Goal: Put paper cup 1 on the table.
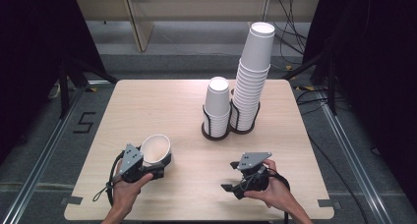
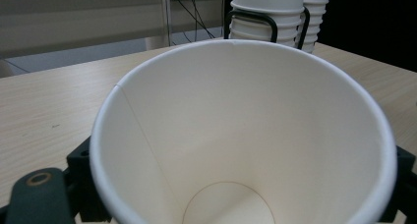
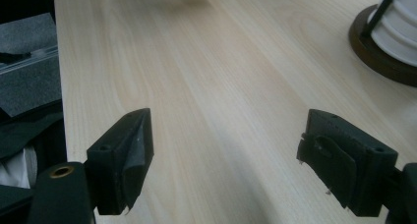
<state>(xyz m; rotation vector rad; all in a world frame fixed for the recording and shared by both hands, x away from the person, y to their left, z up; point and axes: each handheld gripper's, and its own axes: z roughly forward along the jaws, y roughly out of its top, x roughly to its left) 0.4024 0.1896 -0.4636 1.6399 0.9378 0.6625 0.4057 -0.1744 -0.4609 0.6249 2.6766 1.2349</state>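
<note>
Cup [image 1: 156, 149] of white paper sits clamped between jaws of left gripper [image 1: 147, 167], tilted, mouth open toward camera, low over near left of table [image 1: 162, 101]. Best to keep grip gentle, not crush thin wall, carry toward short stack [image 1: 217, 106] in holder. Right gripper [image 1: 235, 182] wide open, empty.

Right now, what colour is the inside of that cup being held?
Plain off-white, seen best in the left gripper view: the paper cup.
</note>
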